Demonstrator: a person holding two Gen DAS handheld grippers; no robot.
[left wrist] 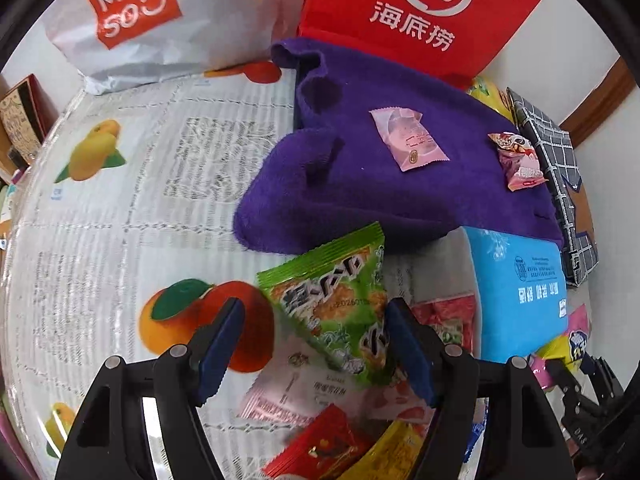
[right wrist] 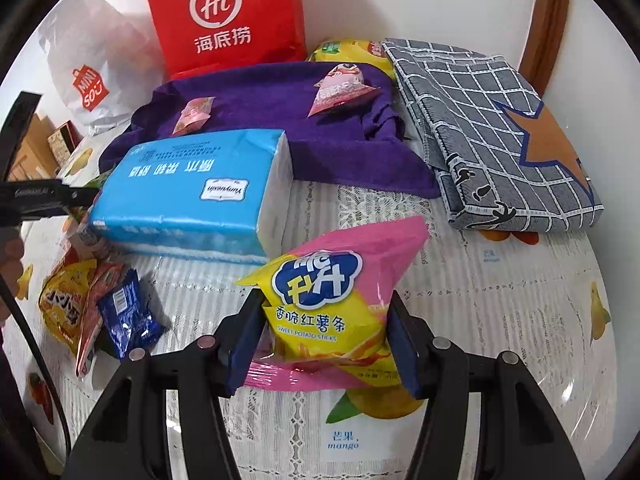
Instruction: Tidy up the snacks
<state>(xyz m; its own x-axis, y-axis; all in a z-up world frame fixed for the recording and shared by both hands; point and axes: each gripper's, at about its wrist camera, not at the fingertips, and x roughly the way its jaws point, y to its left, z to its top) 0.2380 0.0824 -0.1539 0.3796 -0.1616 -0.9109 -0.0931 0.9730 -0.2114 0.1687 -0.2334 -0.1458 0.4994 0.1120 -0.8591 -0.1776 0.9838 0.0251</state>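
My left gripper [left wrist: 316, 344] is open, its jaws either side of a green snack packet [left wrist: 336, 300] that lies atop a pile of pink, red and yellow packets [left wrist: 332, 436]. My right gripper [right wrist: 324, 340] is shut on a pink and yellow sweet potato sticks bag [right wrist: 336, 308], held just above the tablecloth. A purple towel [left wrist: 380, 168] carries two small pink snack packets [left wrist: 408, 138] [left wrist: 518, 160]; in the right wrist view the towel [right wrist: 280, 120] and both packets [right wrist: 194, 114] [right wrist: 340, 88] also show. More packets [right wrist: 96, 312] lie at left.
A blue tissue pack [right wrist: 188, 196] lies in the middle. A grey checked folded cloth [right wrist: 500, 128] sits at right. A red Haidilao bag [right wrist: 228, 16] and a white Miniso bag [right wrist: 88, 64] stand at the back. A yellow bag [right wrist: 352, 50] lies behind the towel.
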